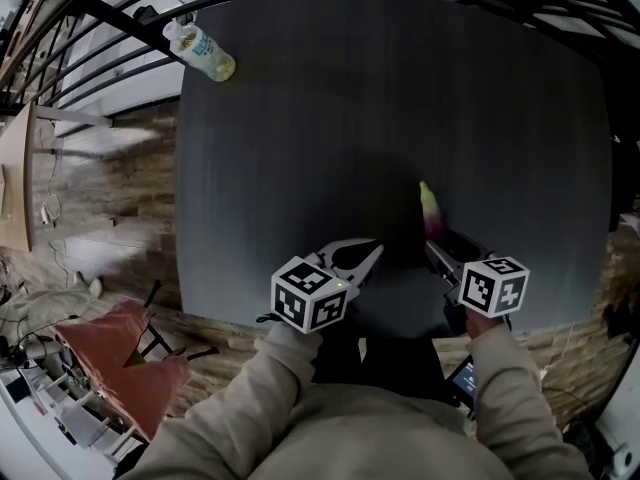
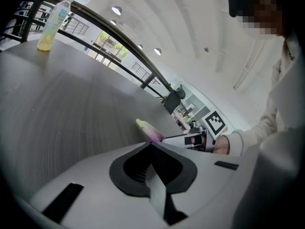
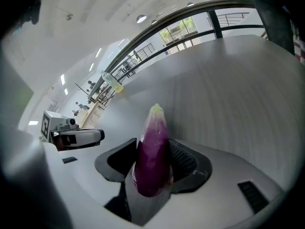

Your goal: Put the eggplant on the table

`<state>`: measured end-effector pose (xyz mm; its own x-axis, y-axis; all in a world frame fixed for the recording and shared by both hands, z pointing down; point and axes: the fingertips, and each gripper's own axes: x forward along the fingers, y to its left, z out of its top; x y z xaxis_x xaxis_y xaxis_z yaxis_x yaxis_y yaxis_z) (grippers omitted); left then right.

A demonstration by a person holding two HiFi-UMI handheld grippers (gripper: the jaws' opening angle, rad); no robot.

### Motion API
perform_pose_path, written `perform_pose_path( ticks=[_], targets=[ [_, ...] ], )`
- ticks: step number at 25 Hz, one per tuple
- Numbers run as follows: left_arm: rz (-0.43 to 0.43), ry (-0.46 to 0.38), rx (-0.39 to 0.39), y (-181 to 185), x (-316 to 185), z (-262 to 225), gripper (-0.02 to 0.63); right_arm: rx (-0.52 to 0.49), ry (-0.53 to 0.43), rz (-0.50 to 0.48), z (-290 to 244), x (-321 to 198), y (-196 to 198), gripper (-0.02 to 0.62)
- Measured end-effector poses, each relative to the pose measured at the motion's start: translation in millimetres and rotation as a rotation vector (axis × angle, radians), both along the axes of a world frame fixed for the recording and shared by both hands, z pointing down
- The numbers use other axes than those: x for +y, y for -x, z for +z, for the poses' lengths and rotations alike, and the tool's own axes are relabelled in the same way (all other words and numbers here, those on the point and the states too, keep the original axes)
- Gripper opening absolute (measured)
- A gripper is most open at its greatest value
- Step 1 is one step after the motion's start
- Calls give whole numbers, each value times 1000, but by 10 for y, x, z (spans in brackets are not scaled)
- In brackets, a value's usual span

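A purple eggplant [image 1: 431, 211] with a pale green tip sticks out forward from my right gripper [image 1: 437, 240], whose jaws are shut on its thick end. In the right gripper view the eggplant [image 3: 153, 151] stands between the ribbed pads, just above the dark grey table [image 1: 300, 148]. My left gripper [image 1: 372, 255] hovers to its left near the table's front edge, its jaws closed to a point with nothing between them. From the left gripper view the eggplant [image 2: 150, 131] tip shows just beyond the jaws.
A plastic bottle [image 1: 200, 50] of yellowish drink lies near the table's far left corner. A black railing [image 1: 90, 28] curves round the far side. Left of the table is wooden floor with a red object [image 1: 120, 353] and some clutter.
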<state>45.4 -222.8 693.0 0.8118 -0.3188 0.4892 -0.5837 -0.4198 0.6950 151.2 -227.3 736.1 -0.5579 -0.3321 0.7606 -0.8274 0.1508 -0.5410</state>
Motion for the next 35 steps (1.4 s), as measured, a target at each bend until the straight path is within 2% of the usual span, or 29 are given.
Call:
perform_pose_path(
  ticks=[19,22,23,24,25,27,35],
  targets=[
    [3,20,9,3,154,81,0,26,12,-16,144,67,42,219],
    [5,21,8,15,166,85,0,40,20,-42,172,85,70,219],
    [3,20,7,24,171,80,0,54,17,-69,182,109,96,225],
    [0,20,5,36,173,75,0,72,8,-105,189,137,128,286],
    [-3,20,2,50,172,72,0,90,-3,-140,191,163,160,313],
    [-10,19,-3,80,162,64,0,121,-15,-173,192,192,186,327],
    [-18,-2,-6,149,105,-49,0,117,-8,-130,145,146,137,330]
  ],
)
